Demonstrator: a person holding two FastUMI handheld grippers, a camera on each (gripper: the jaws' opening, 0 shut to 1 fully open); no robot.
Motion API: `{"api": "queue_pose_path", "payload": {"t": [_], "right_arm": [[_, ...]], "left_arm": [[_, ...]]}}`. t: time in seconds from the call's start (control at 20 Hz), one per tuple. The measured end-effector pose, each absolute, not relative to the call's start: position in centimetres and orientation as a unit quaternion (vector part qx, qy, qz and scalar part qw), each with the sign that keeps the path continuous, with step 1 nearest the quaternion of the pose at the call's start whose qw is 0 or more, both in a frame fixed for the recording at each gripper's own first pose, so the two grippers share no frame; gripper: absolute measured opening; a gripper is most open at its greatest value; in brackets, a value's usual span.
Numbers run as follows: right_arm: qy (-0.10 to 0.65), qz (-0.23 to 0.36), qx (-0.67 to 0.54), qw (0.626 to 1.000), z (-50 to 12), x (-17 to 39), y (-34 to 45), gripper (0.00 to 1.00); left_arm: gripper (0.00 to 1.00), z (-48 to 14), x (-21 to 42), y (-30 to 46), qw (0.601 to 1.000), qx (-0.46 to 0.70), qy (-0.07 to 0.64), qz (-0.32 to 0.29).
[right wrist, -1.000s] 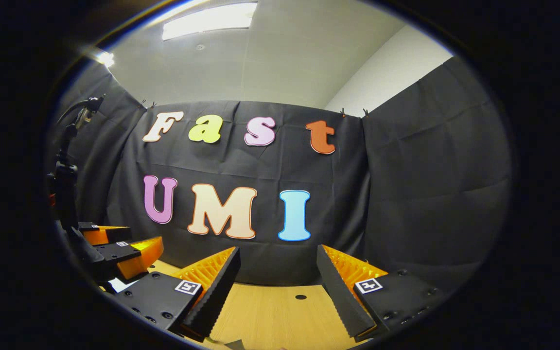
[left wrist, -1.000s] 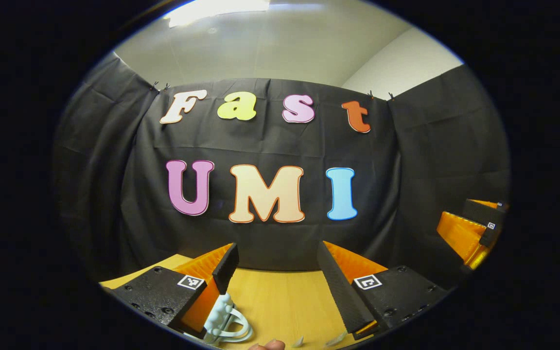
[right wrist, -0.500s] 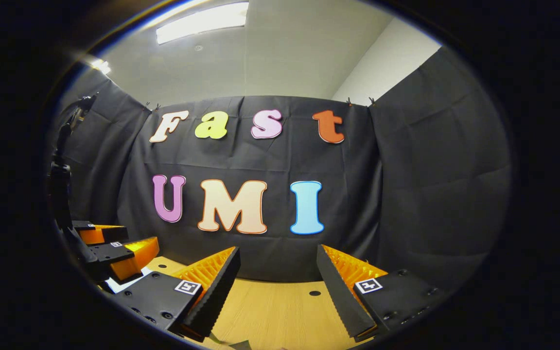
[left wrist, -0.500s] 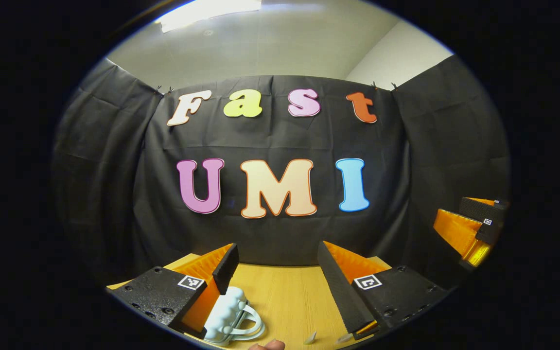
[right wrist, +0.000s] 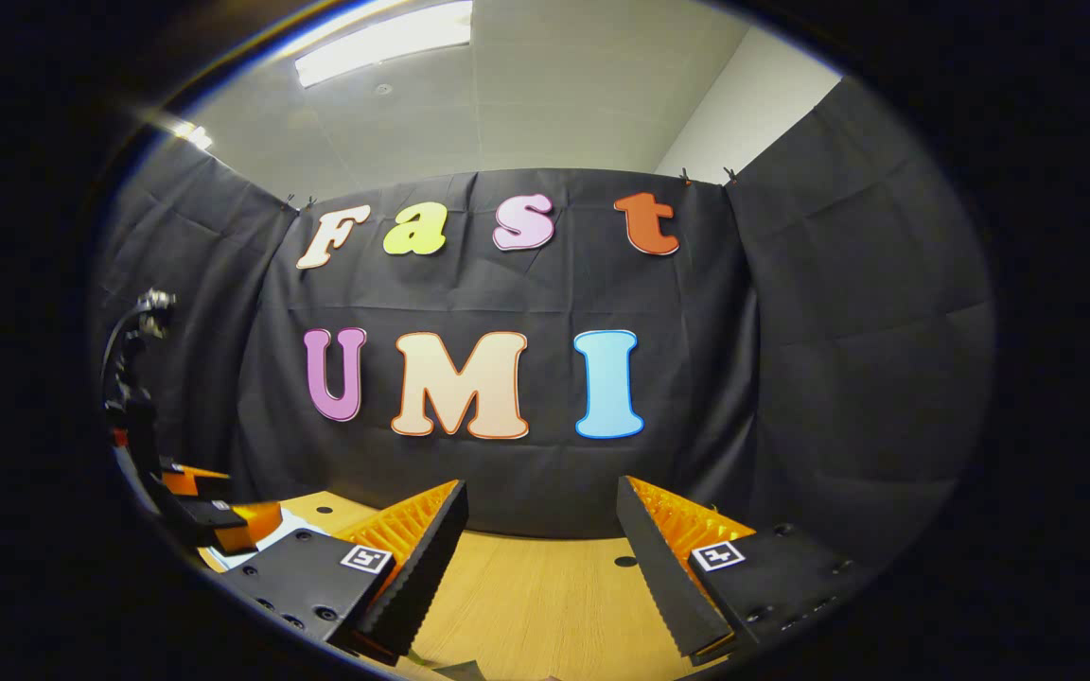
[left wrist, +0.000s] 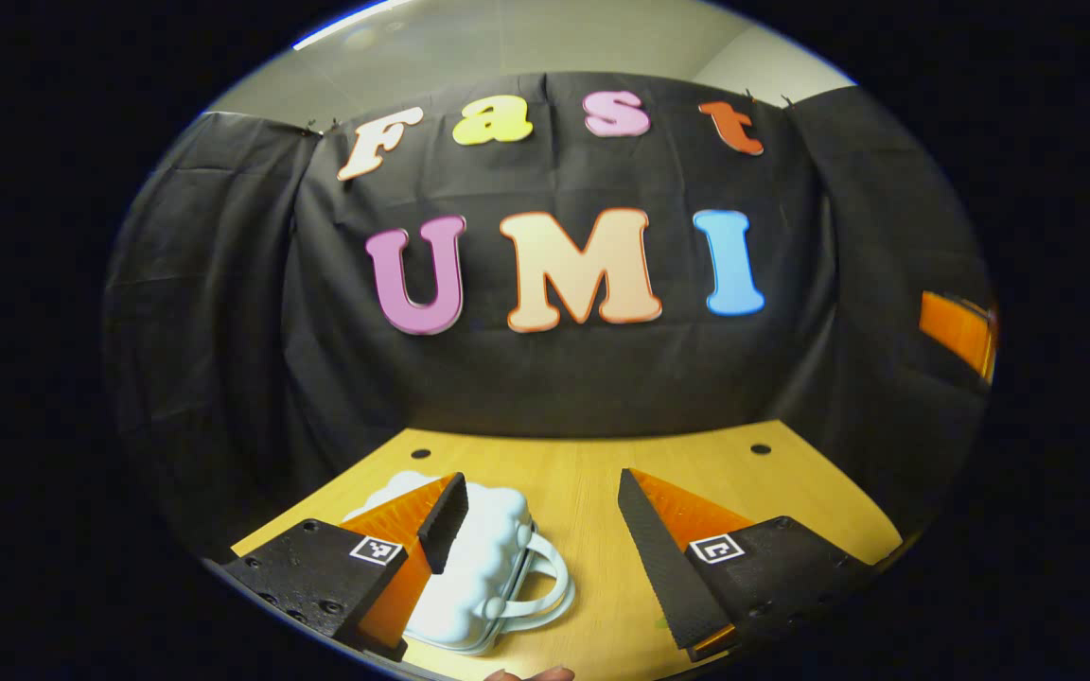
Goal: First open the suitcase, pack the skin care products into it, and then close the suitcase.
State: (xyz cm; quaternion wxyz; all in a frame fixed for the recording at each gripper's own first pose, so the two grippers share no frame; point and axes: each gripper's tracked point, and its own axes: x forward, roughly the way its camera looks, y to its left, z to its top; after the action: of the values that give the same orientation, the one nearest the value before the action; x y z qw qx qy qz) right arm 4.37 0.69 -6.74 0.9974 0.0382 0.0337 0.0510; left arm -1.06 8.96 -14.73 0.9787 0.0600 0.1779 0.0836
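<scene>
- Holding my left gripper (left wrist: 537, 515) low over the wooden table (left wrist: 592, 473), I have its two black-and-orange fingers spread wide apart, with nothing between them.
- The small white suitcase (left wrist: 483, 567) lies flat on the table, closed, just below and beside my left gripper's left finger (left wrist: 441, 511); that finger's tip overlaps the bumpy shell in the left gripper view, and I cannot tell whether it touches.
- The suitcase's looped white handle (left wrist: 545, 591) points toward the gap between my fingers.
- My left gripper's right finger (left wrist: 663, 553) is well apart from the case, over bare wood.
- Two small round holes (left wrist: 761, 449) sit in the table near the black cloth wall.
- A sliver of a fingertip (left wrist: 531, 674) shows at the bottom edge of the left gripper view.
- My right gripper (right wrist: 537, 539) is likewise released, fingers wide apart over bare table (right wrist: 545, 596), holding nothing.
- In the right gripper view, my left gripper (right wrist: 214, 520) appears far off at the left edge, lower than my right one, with a cable (right wrist: 129, 331) arching above it.
- An orange edge of my right gripper (left wrist: 959, 331) shows at the far right of the left gripper view.
- A ceiling light strip (right wrist: 384, 52) glows above the cloth wall.
</scene>
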Motion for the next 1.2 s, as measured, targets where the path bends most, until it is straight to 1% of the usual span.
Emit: {"api": "queue_pose_path", "payload": {"t": [0.1,0.15,0.2,0.35,0.55,0.8,0.95,1.05,1.15,1.2], "right_arm": [[0.034,0.044,0.034,0.998,-6.8,4.7,1.2,0.98],[0.036,0.036,0.028,0.998,-6.9,5.0,1.1,1.00],[0.045,0.031,0.023,0.998,-7.5,5.0,1.2,0.98],[0.062,0.020,0.012,0.998,-8.5,5.0,1.1,0.98],[0.084,-0.008,0.001,0.996,-10.0,4.6,-0.5,0.99],[0.107,-0.039,-0.010,0.993,-11.3,3.9,-3.0,0.99],[0.118,-0.049,-0.012,0.992,-12.0,3.7,-3.6,0.99],[0.121,-0.052,-0.018,0.991,-12.3,3.5,-3.7,0.99],[0.120,-0.052,-0.024,0.991,-12.3,3.2,-3.8,0.99],[0.119,-0.053,-0.027,0.991,-12.4,3.2,-4.0,0.99]], "left_arm": [[0.94,-18.2,-0.8,9.6,0.970,0.051,0.224,0.074],[0.94,-19.7,-0.9,9.7,0.966,0.049,0.245,0.068],[0.95,-21.1,-0.8,9.8,0.962,0.048,0.262,0.064],[0.95,-24.9,-0.4,9.8,0.947,0.058,0.313,0.052],[0.95,-29.6,-0.1,9.0,0.925,0.034,0.375,0.041],[0.94,-33.2,0.6,9.7,0.905,0.027,0.421,0.061],[0.95,-35.0,0.5,9.5,0.890,0.023,0.452,0.058],[0.89,-36.3,1.0,9.1,0.884,0.019,0.464,0.048],[0.87,-37.3,1.2,9.3,0.878,0.018,0.476,0.047],[0.83,-37.6,1.3,9.4,0.874,0.015,0.483,0.049]]}}
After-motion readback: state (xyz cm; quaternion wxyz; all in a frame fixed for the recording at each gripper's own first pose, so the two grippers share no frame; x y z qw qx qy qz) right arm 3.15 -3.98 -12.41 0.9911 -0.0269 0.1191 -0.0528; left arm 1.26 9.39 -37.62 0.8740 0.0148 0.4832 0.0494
